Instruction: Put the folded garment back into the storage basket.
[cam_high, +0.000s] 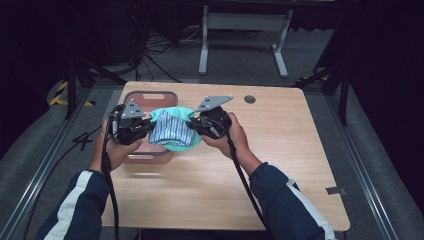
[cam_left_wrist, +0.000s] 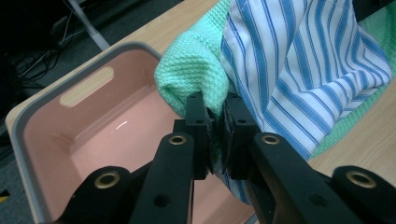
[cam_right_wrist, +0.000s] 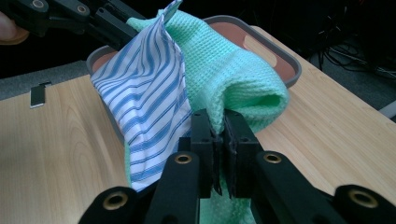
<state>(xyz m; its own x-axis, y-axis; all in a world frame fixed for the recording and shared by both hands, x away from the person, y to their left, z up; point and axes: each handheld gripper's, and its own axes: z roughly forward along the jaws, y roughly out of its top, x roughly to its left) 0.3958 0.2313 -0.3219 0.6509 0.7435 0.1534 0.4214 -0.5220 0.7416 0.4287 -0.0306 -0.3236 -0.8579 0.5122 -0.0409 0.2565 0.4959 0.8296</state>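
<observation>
A mint-green waffle towel hangs stretched between my two grippers above the table, and a blue-and-white striped cloth is draped over its front. My left gripper is shut on the towel's left end, and the striped cloth runs against its right finger. My right gripper is shut on the towel's other end, with the striped cloth hanging just left of its jaws. Whether the pads also pinch the striped cloth I cannot tell. The left gripper shows top left in the right gripper view.
A pink bin with a grey rim stands on the wooden table under and behind the cloths; its inside holds nothing. A round hole sits near the table's far edge. Cables trail from both grippers toward the person.
</observation>
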